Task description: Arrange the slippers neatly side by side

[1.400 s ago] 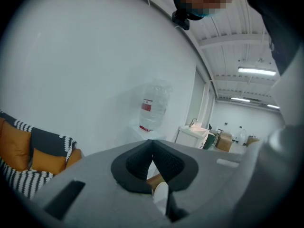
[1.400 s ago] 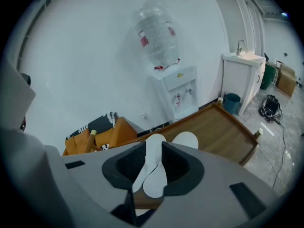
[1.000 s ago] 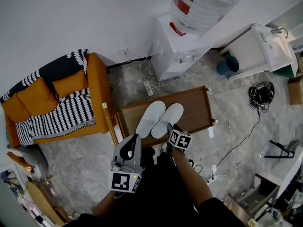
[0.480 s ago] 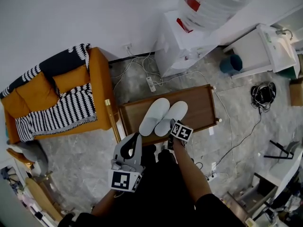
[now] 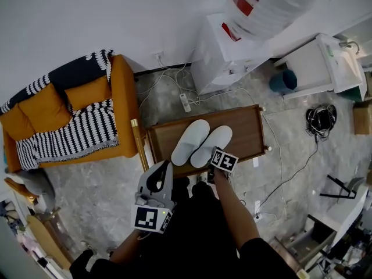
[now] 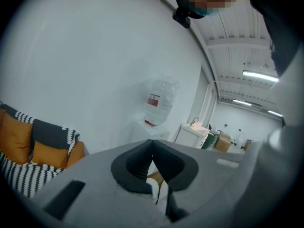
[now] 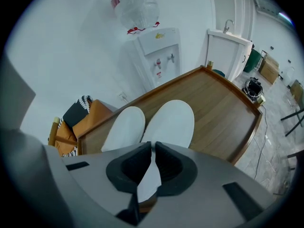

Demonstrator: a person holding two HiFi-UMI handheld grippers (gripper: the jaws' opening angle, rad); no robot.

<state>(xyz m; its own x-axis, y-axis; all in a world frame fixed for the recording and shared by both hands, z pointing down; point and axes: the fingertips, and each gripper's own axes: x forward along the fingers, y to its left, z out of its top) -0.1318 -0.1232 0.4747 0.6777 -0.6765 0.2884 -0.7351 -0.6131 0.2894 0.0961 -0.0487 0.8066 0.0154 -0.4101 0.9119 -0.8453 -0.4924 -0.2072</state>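
Your right gripper (image 7: pixel 152 145) is closing to a thin slit on the near edge of the right slipper (image 5: pixel 213 145). That slipper lies on the wooden table (image 5: pixel 247 133), touching the left slipper (image 5: pixel 190 142), toes pointing far. With so little of that thin edge caught, I judge a sideways tug could swing its toe into the left slipper and skew both, or the edge could slip free; a pull toward you could drag it off the near rim. Your left gripper (image 6: pixel 152 141) is held back, jaws together and empty, so nothing steadies the left slipper.
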